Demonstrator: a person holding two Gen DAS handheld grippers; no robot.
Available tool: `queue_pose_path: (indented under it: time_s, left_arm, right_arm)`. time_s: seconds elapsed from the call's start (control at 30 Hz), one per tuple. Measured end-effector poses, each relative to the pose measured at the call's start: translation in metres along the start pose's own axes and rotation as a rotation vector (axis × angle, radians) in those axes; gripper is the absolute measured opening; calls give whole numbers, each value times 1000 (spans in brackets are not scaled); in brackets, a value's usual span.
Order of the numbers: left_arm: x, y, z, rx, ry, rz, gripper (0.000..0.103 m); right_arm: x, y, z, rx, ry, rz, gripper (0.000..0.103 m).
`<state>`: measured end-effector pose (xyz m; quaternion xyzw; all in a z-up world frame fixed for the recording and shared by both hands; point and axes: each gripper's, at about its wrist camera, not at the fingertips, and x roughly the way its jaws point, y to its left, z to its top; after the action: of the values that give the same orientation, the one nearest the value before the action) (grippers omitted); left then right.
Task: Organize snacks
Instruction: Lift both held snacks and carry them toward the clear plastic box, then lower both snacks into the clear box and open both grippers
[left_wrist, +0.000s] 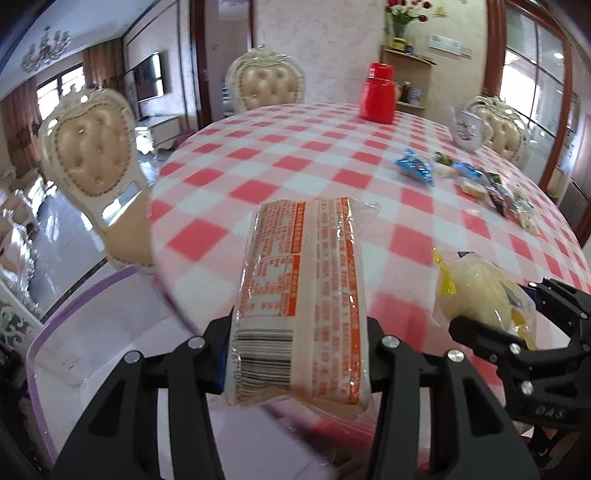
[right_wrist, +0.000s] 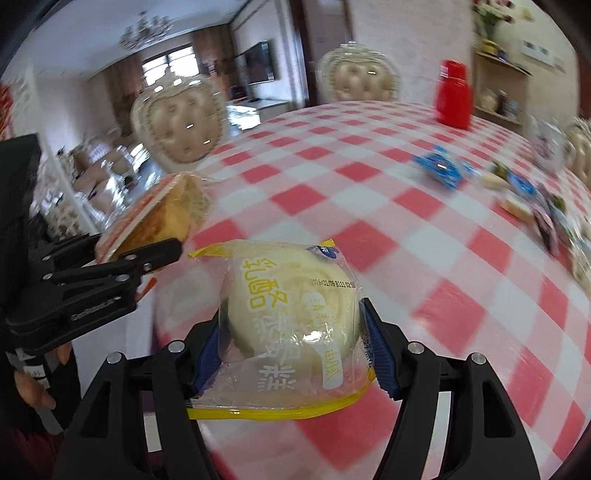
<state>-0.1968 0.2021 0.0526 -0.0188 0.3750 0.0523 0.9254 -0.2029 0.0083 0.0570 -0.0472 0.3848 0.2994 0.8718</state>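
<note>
Item: two packaged snacks, both being carried clear of the checked tablecloth (left_wrist: 295, 155). The left gripper (left_wrist: 299, 354) is pinching an orange-printed packet (left_wrist: 303, 288) across its short width, so the packet's long axis is running straight out ahead along the fingers, barcode end nearest the camera. The right gripper (right_wrist: 291, 339) is clamping a round cream cake in a yellow-edged wrapper (right_wrist: 291, 306), blue pads pressing in on both sides. The two tools are hanging side by side near the table's edge, the left one showing at the left of the right wrist view. Likely destination: a clear bin with a purple rim (left_wrist: 66, 321), lying low and left of the left gripper, off the table's edge; judged, that hand is the nearer, and the packet's length would need to line up with the bin's opening. The right hand's cake would have to cross over beside the left tool, which is standing in its way. Remaining stock: a loose row of small wrapped snacks (left_wrist: 480, 184), a blue one among them, is lying well apart to the far right. Other things: a red flask (left_wrist: 377, 94) and a white teapot (left_wrist: 467, 127) are standing at the far side; padded chairs (left_wrist: 88, 147) are ringing the table. A person's hand (right_wrist: 33, 384) is gripping the left tool's handle.
</note>
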Motion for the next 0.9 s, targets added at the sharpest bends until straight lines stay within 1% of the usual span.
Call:
queue_pose_path:
  time_s: [0.27, 0.37, 0.43, 0.47, 0.6, 0.7, 0.8, 0.83, 0.87, 0.9]
  left_arm:
    - [-2, 71, -17, -88, 36, 94, 49]
    - [-1, 103, -27, -129, 59, 133, 49]
    - [-2, 118, -32, -143, 69, 155, 49]
    - [-2, 125, -34, -149, 72, 171, 49]
    - [-4, 153, -45, -185, 93, 206, 49]
    - [0, 166, -50, -186, 124, 235, 50]
    - [4, 177, -53, -195, 148, 263, 55]
    - [6, 181, -54, -194, 162, 288, 64]
    - [6, 185, -54, -197, 163, 321, 71]
    - [3, 187, -54, -206, 152, 336, 82]
  right_arm:
    - [17, 84, 6, -192, 32, 92, 66]
    - [22, 113, 6, -260, 41, 120, 66]
    - [26, 133, 3, -309, 56, 157, 66]
    - [28, 143, 2, -328, 57, 161, 66]
    - [34, 163, 0, -371, 73, 204, 66]
    - [40, 174, -1, -390, 93, 221, 66]
    - [50, 181, -5, -405, 129, 236, 66]
    - [52, 185, -8, -408, 141, 244, 68]
    - [55, 188, -12, -408, 154, 253, 69]
    - [56, 189, -14, -410, 162, 256, 71]
